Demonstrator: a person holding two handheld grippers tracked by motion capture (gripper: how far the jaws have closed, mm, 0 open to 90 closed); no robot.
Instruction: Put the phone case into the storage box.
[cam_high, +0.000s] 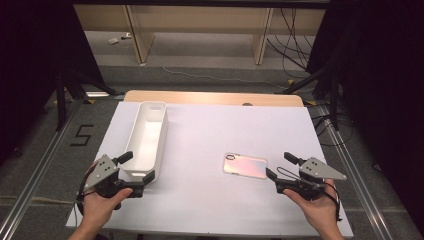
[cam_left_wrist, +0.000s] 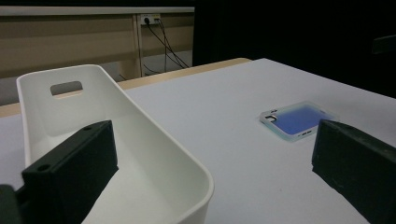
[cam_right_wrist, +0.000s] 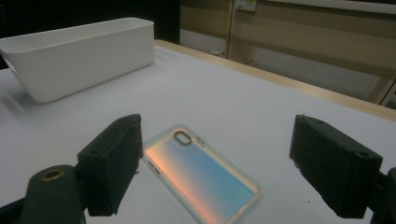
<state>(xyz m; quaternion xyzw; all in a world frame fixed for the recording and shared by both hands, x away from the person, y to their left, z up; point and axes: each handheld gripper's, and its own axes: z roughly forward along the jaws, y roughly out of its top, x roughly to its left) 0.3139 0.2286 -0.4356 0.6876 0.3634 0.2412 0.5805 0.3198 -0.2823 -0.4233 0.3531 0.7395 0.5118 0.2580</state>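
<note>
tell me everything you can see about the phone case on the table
The phone case is a flat, thin, rounded rectangle with a translucent pale rim and a glossy iridescent back that shimmers pink, orange and blue. An oval camera cutout sits at one end, toward the white bin. It lies flat on the white table cover, right of the bin and apart from it. The right gripper stands open just beside its near end, not touching it. Nothing rests on it.

two hands enter from the near edge, each holding a gripper low over the table. left gripper (cam_high: 134, 168) at the left, jaws wide apart. right gripper (cam_high: 280, 166) at the right, jaws also spread wide.
</note>
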